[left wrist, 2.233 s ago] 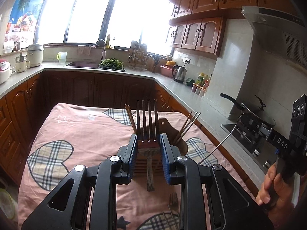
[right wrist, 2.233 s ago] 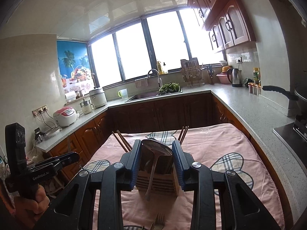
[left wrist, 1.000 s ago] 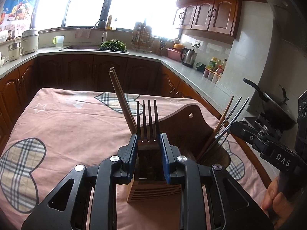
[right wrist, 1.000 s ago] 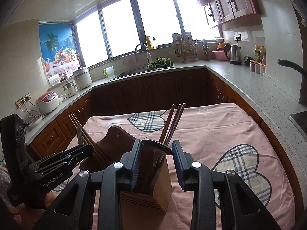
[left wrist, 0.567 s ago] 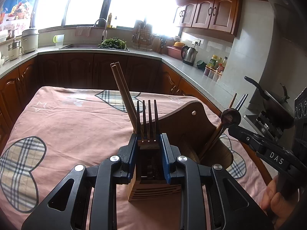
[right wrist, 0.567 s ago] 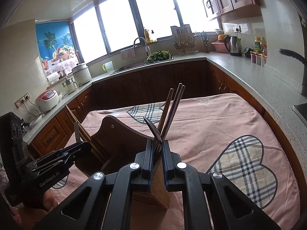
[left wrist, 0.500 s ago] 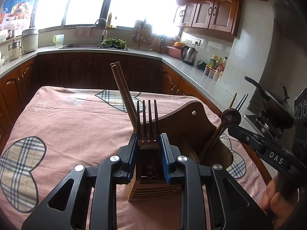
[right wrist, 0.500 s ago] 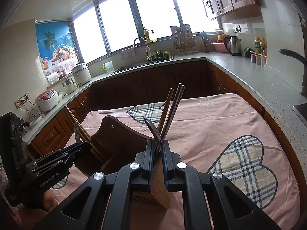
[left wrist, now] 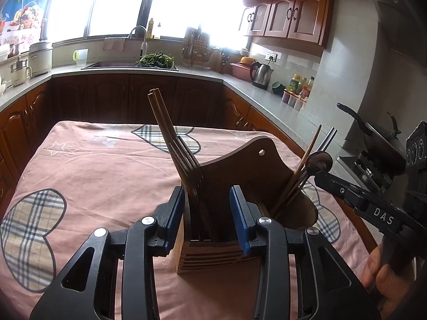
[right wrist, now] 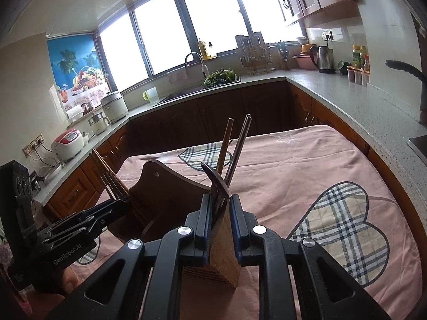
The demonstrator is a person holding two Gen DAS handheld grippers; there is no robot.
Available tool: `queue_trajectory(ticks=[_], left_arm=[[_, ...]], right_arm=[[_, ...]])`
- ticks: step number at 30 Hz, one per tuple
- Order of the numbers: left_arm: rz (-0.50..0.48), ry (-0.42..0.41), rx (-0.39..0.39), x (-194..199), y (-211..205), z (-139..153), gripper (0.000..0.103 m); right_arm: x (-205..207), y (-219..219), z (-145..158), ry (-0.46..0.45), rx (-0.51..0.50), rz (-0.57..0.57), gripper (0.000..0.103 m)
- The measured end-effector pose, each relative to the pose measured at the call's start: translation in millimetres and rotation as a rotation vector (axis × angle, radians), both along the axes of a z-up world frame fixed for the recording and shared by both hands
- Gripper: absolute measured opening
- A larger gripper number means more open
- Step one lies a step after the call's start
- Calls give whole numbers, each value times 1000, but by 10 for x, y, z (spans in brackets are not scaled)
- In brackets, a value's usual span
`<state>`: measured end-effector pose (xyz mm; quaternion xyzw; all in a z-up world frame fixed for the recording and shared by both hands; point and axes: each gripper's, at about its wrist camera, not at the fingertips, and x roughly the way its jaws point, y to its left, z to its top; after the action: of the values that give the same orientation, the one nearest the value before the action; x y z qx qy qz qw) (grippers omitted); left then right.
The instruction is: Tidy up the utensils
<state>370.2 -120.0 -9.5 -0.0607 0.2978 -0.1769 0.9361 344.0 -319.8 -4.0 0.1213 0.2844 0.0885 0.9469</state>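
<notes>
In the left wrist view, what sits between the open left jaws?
Between the jaws of the left gripper stands the wooden utensil holder, with the fork leaning in it beside the chopsticks, touching neither jaw.

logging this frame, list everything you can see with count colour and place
utensil holder: 1, wooden, on the table
fork: 1, metal, leaning in holder's left end
chopsticks: 1 pair, brown, beside the fork
chopsticks: 3 sticks, brown, holder's right end
spoon: 1, dark, between right tongs
tablecloth: 1, pink, plaid hearts
kettle: 1, steel, counter
left tongs: open, astride holder
right tongs: shut on spoon
</notes>
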Motion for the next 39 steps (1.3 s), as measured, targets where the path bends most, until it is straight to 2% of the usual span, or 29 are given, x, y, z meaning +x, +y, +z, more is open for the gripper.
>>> queue_trajectory(ticks=[5,7,8,10,12,13,18,22,31,39], left_arm=[[2,4,-6,-81,41,11,48],[3,4,-11,-139,69,25,59],[8,1,-13,-180,94,33,65],[46,-5,-6,-284,167,40,99],[89,-20,-11,-402,260,41,103],[96,-16,-16,-447,302,32,103],[121,30,-56,-620,511,-20,103],[138,24,-77,-813,617,8,103],[136,-10,-71,-1292,684,115,103],[139,-38,-31,-1767,656,106,103]], right_arm=[[-63,-71,39,-20,34,-5,41],[-89,-85,52,-27,41,-7,45],[-103,-92,62,-31,49,-5,51],[-146,-105,80,-43,64,-4,69],[-229,-128,93,-75,77,-14,95],[-279,-142,97,-93,82,-22,98],[-479,-139,87,-112,119,-27,99],[-647,-102,80,-109,134,-18,100],[-1131,4,80,-123,159,16,100],[-1648,99,68,-147,140,28,102]])
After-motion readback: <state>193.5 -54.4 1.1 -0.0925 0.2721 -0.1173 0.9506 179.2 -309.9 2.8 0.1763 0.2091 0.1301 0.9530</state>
